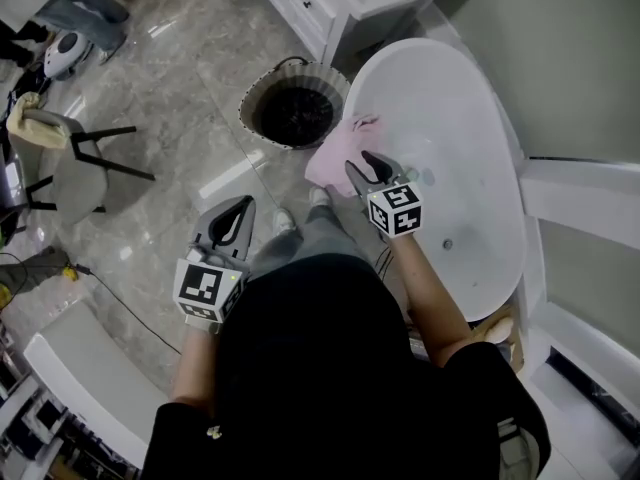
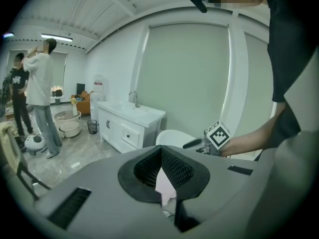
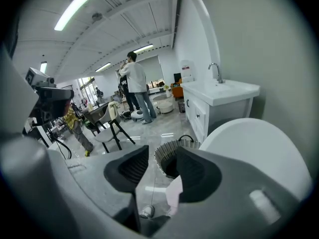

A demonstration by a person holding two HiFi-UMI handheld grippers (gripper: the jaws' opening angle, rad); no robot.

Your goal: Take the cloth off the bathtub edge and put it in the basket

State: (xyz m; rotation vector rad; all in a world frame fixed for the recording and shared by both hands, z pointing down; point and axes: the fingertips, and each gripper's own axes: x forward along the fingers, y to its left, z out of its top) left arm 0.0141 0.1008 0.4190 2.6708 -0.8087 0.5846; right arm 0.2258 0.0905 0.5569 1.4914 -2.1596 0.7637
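- Head view: a person in a black top stands at a white bathtub (image 1: 462, 133), a two-jaw gripper in each hand, on a grey marble-look floor.
- A pink cloth (image 1: 335, 153) lies bunched over the near edge of the bathtub, at the end closest to a round, ribbed basket (image 1: 251, 105) that stands on the floor just beside the tub.
- The basket's dark inside shows no cloth.
- The right gripper (image 1: 360, 168) reaches in over the tub edge, its jaws partly spread and their tips right at the cloth; whether they touch it cannot be told from above.
- Right gripper view: the right gripper (image 3: 162, 153) shows a clear gap between its two dark pads, nothing pinched.
- A corner of the cloth (image 3: 174, 195) sits low in that gap against the inner side of the right-hand jaw, with the basket (image 3: 167, 146) beyond and the bathtub (image 3: 259, 148) to the right.
- The left gripper (image 1: 240, 206) hangs over the floor well apart from the cloth, pointing toward the basket.
- Left gripper view: the left gripper (image 2: 160, 151) has its jaw tips meeting, gripping nothing.
- The pink cloth (image 2: 164, 185) is glimpsed through the slot behind those tips.
- A white vanity cabinet (image 1: 340, 3) stands past the basket, a grey chair (image 1: 75, 163) off to the left.
- Two people (image 3: 134, 83) stand in the background.
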